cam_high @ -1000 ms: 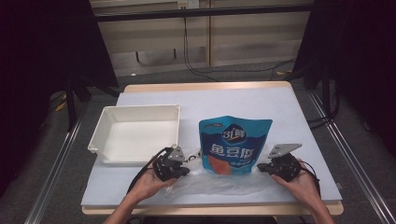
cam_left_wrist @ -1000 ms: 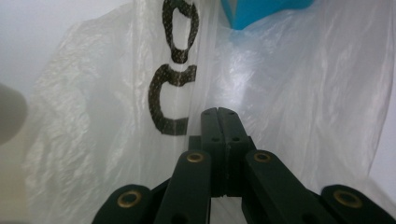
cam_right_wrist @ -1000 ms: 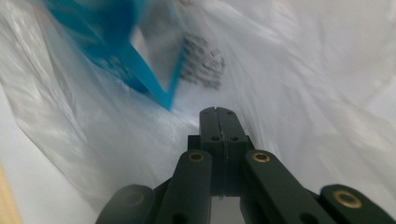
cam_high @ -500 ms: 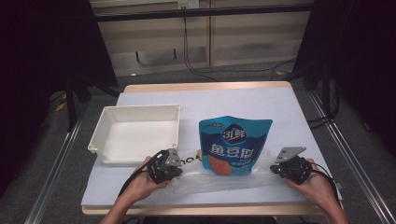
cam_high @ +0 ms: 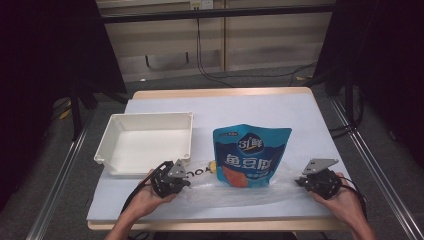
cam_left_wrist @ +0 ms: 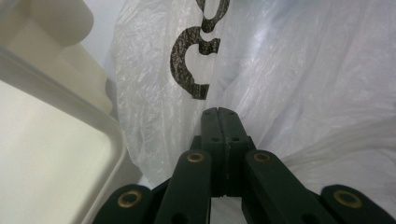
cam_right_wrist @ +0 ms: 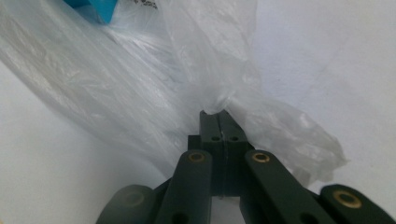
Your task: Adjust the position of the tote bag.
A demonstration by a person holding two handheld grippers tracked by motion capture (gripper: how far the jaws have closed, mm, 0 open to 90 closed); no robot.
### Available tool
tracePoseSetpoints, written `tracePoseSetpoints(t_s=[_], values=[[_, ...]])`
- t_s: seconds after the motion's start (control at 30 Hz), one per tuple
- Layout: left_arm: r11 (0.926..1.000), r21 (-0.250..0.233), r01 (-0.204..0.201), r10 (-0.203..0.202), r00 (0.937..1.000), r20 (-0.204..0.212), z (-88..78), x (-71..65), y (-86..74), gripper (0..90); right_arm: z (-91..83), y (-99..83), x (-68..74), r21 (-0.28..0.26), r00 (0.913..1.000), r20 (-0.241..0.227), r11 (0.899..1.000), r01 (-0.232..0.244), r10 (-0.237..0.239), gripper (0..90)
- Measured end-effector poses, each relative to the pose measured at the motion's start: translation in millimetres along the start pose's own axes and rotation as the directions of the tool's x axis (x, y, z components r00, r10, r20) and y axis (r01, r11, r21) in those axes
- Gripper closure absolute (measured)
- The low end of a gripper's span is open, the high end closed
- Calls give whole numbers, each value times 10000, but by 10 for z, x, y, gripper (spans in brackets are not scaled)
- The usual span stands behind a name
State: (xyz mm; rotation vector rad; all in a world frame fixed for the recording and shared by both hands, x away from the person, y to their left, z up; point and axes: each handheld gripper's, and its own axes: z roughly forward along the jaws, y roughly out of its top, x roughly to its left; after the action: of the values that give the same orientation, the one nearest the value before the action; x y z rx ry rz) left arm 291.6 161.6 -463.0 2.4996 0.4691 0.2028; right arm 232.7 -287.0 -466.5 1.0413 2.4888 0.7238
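— Clear plastic bag (cam_high: 235, 192) lies along the near edge of our table (cam_high: 260, 107), spread flat in front of the blue pouch (cam_high: 250, 155). Where do we have it?

— Our left gripper (cam_high: 186, 178) has its jaws pressed together on the bag's end left of the pouch, just beside the white tray (cam_high: 145, 142). Our right gripper (cam_high: 300, 181) pinches the bunched end right of the pouch.

— And the pouch?

— Upright on the bag, right of the tray.
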Motion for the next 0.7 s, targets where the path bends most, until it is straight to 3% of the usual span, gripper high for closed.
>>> tracePoseSetpoints(t_s=[0.03,0.07,0.1,0.13,0.17,0.23,0.3,0.4,0.5,0.53,0.57,0.6,0.63,0.67,0.7], values=[[10000,1,79,-79,9997,219,-6,9,3,900,4,-11,-11,-173,9997,-151,9996,-203,200,900],[9996,-186,226,-225,9997,55,-6,-1,8,900,3,-19,-20,-293,9994,-235,9992,-278,271,900],[9988,-260,414,-406,9987,298,-23,6,12,900,7,-24,-18,-542,9976,-501,9972,-508,481,900],[9988,-260,414,-406,9987,298,-23,6,12,900,7,-24,-18,-542,9976,-501,9972,-508,481,900],[9964,-641,550,-518,9974,507,-53,15,28,895,-8,-21,-12,-871,9942,-812,9932,-775,705,900],[9948,-842,565,-507,9963,694,-82,25,36,891,-29,-15,-11,-1026,9926,-936,9909,-871,776,900],[9814,-1671,940,-790,9924,945,-165,20,64,888,-96,5,-2,-1766,9870,-1364,9782,-1090,853,900],[9673,-2242,1184,-922,9880,1240,-243,24,98,883,-149,35,33,-2310,9820,-1685,9651,-1232,850,900],[9564,-2605,1321,-976,9851,1415,-283,35,167,882,-191,103,95,-2766,9802,-1809,9523,-1289,802,900],[9564,-2605,1321,-976,9851,1415,-283,35,167,882,-191,103,95,-2766,9802,-1809,9523,-1289,802,900],[9510,-2801,1308,-898,9839,1543,-290,35,246,882,-204,168,144,-2967,9774,-2007,9467,-1254,665,900],[9510,-2801,1308,-898,9839,1543,-290,35,246,882,-204,168,144,-2967,9774,-2007,9467,-1254,665,900],[9466,-2943,1319,-847,9821,1680,-285,18,336,882,-188,231,211,-2988,9737,-2195,9458,-1269,613,900],[9466,-2943,1319,-847,9821,1680,-285,18,336,882,-170,257,252,-2921,9746,-2176,9493,-1162,523,900],[9532,-2784,1176,-733,9836,1647,-234,-1,404,881,-143,274,292,-2855,9738,-2200,9508,-1201,570,900]])
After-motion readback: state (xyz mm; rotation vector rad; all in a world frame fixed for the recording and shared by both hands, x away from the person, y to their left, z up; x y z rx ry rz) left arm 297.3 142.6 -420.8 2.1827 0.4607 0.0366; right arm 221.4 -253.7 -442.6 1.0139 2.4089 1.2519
